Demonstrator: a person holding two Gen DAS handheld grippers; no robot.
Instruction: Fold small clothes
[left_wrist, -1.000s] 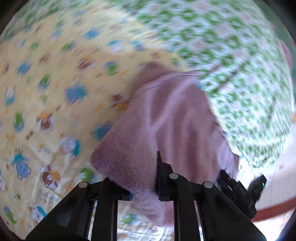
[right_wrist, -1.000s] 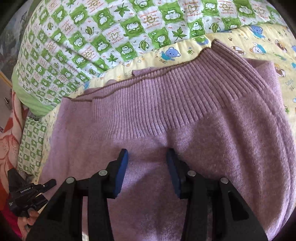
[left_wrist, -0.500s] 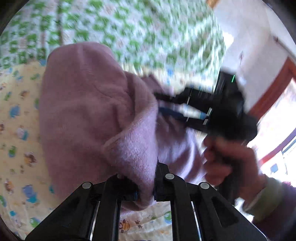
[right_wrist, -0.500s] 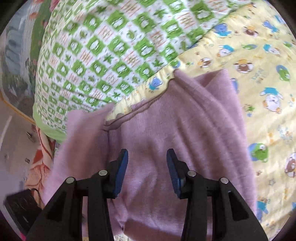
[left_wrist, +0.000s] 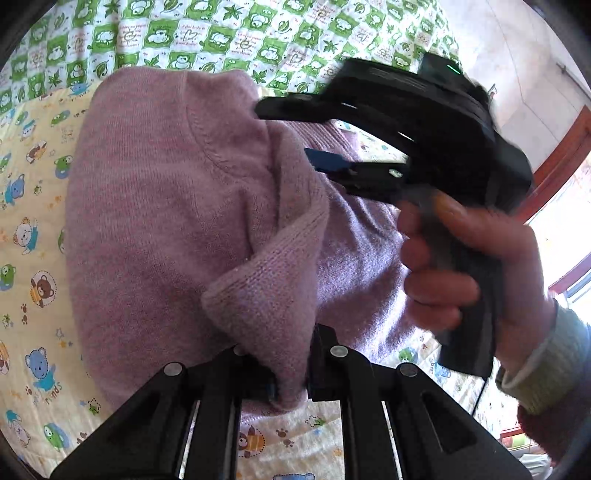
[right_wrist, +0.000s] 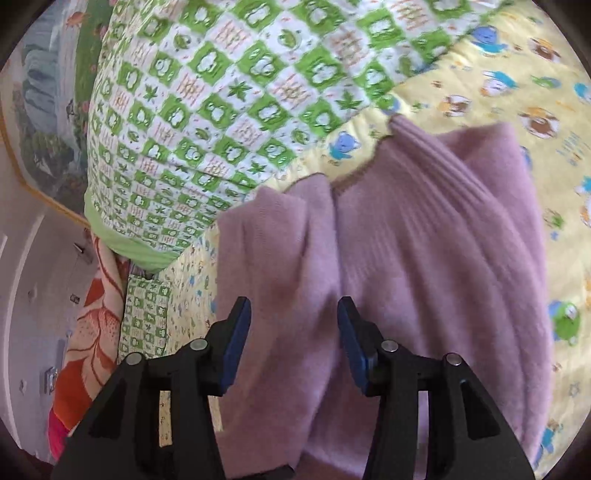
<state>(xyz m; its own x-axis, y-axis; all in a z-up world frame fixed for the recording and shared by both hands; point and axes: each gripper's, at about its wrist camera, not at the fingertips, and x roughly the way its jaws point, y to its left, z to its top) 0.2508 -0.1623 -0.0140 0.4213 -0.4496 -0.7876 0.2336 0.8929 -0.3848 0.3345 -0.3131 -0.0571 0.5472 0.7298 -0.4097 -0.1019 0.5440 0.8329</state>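
Note:
A small mauve knitted garment (left_wrist: 166, 206) lies on a yellow cartoon-print sheet (left_wrist: 33, 258), one half folded over the other. My left gripper (left_wrist: 291, 373) is shut on a bunched corner of the knit at the bottom of the left wrist view. The right gripper (left_wrist: 317, 136), held in a person's hand (left_wrist: 461, 258), hovers over the garment's right side. In the right wrist view the right gripper (right_wrist: 291, 332) has its jaws opening above the garment (right_wrist: 424, 258), its blue pads (right_wrist: 236, 332) apart and not pressing on cloth. The ribbed waistband (right_wrist: 417, 173) points toward the pillow.
A green-and-white checked pillow (right_wrist: 221, 110) lies beyond the garment. An orange flowered blanket (right_wrist: 96, 325) hangs at the bed's left edge, beside a pale wall (right_wrist: 22, 295). A wooden window frame (left_wrist: 554, 162) shows at the right in the left wrist view.
My left gripper carried the knit's corner across, folding one half over the other, toward the right gripper. The right gripper's jaws have widened and it has drawn back along the garment.

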